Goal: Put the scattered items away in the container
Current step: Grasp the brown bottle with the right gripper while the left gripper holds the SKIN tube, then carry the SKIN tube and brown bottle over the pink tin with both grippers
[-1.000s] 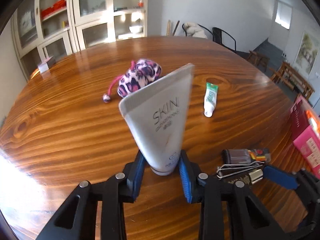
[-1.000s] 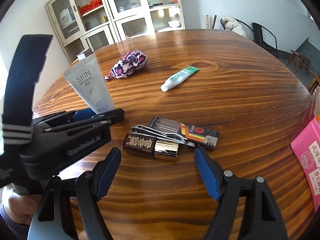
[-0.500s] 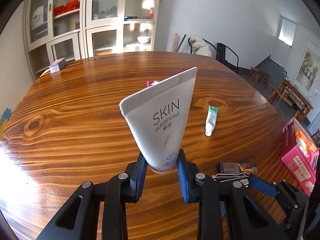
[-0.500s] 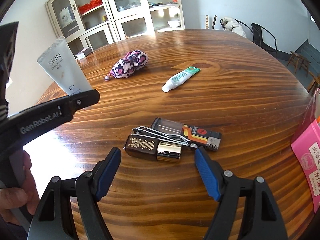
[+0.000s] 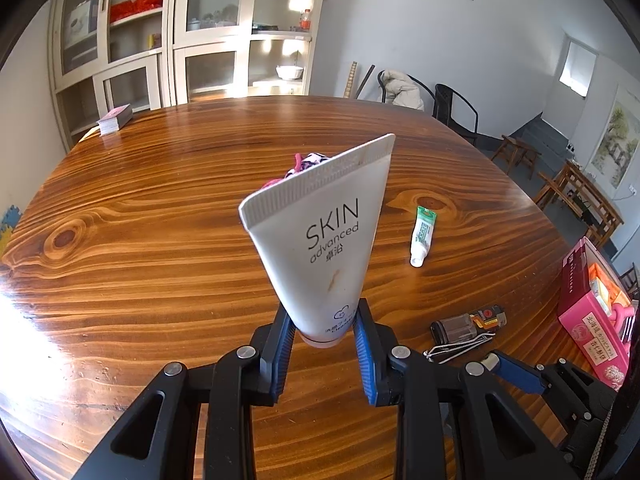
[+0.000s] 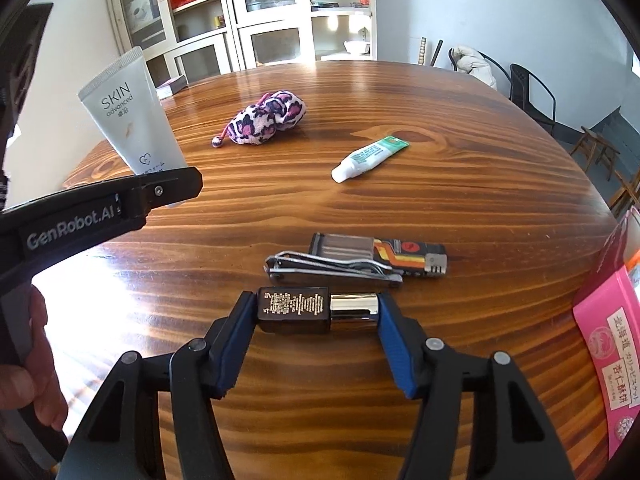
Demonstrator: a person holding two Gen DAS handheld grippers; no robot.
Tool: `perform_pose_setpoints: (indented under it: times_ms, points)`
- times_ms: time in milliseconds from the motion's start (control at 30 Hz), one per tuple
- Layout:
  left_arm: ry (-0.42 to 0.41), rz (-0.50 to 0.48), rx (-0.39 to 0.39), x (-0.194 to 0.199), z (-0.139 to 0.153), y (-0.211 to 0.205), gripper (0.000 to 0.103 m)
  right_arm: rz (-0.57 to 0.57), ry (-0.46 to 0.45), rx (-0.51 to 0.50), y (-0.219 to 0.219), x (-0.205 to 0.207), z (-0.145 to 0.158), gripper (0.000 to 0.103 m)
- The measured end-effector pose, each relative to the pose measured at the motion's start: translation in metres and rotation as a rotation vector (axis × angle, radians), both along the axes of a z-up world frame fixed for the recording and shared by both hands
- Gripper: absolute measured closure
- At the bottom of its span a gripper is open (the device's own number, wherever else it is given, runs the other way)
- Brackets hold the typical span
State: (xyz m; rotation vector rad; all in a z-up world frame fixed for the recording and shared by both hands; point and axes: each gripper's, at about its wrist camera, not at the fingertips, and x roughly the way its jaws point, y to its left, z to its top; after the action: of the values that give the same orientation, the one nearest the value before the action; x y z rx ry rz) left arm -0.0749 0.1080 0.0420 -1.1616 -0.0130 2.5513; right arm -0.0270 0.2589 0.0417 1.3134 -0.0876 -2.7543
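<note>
Left wrist view: left gripper [image 5: 325, 334] clamped on cap end of grey SKIN tube [image 5: 320, 240], tube upright above wooden table [image 5: 140, 260]. Small toothpaste tube [image 5: 422, 236] ahead-right, pink container [image 5: 592, 320] far right.

Right wrist view: right gripper [image 6: 316, 314] closed endwise on dark bottle [image 6: 316, 310]. Nail clipper [image 6: 332, 266] and lighter [image 6: 380, 254] just beyond fingertips. Leopard pouch [image 6: 266, 118] far ahead.
</note>
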Motion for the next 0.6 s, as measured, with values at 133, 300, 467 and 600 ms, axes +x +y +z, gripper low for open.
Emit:
perform_pose_setpoints:
  times_ms: [133,300,467,600]
  points:
    - [0.014,-0.010,0.005,0.004,0.005,0.003,0.073,-0.033,0.031,-0.056,0.018,0.016,0.008,0.039]
    - [0.032,-0.037,0.011,0.015,0.012,0.012,0.073,-0.111,0.089,-0.111,0.047,0.041,0.022,0.039]
    - [0.036,-0.086,0.027,0.030,0.018,0.031,0.073,-0.205,0.150,-0.103,0.081,0.069,0.037,0.039]
    - [0.031,-0.134,0.054,0.043,0.025,0.052,0.073,-0.297,0.219,-0.090,0.116,0.093,0.054,0.039]
